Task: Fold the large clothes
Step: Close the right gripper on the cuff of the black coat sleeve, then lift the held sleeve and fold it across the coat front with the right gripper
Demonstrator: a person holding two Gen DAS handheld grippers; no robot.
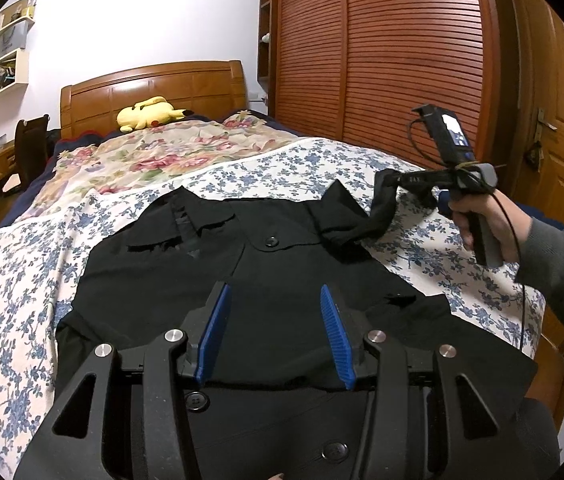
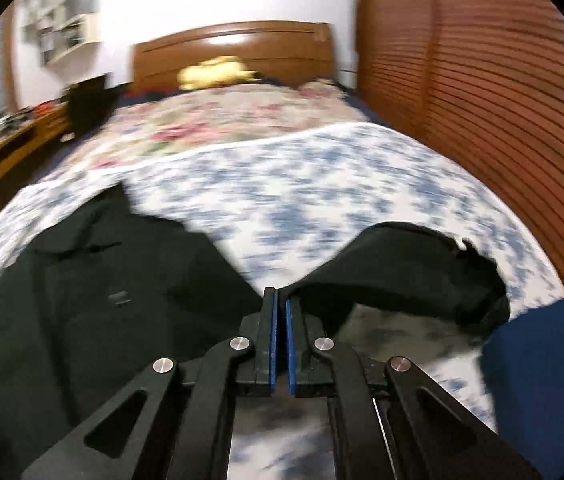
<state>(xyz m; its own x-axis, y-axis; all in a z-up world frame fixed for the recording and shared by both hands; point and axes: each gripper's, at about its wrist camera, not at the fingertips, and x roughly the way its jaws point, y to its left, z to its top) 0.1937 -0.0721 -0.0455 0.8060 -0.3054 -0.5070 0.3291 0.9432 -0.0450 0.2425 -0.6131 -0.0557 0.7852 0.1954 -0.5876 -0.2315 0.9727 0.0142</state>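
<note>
Two handheld grippers work over a black button-front coat (image 1: pixel 185 280) spread flat, collar toward the headboard, on a bed (image 1: pixel 21 280) covered in a blue-flowered sheet. The left gripper (image 1: pixel 275 332) hovers low over the middle of the coat with its blue-padded jaws about half open and nothing between them. The right gripper (image 1: pixel 402 180), held in a person's hand (image 1: pixel 486 220) at the right side of the bed, has its jaws closed on the end of a sleeve (image 1: pixel 382 212), which hangs lifted off the sheet and stretches back to the shoulder. From the right wrist view, the right gripper's jaws are pressed nearly together, with dark cloth bunched at their tips, though blur hides the exact contact. The fabric looks soft and limp, draping and creasing freely, with moderate weight for its size; it would likely sag wherever unsupported, so cuffs, hems and shoulder seams seem the best places to pinch. Bare sheet lies on all sides of the coat, wide toward the headboard. A slatted wooden wardrobe (image 1: pixel 382 60) stands close along the bed's right edge, which narrows room for swinging that arm outward.
</note>
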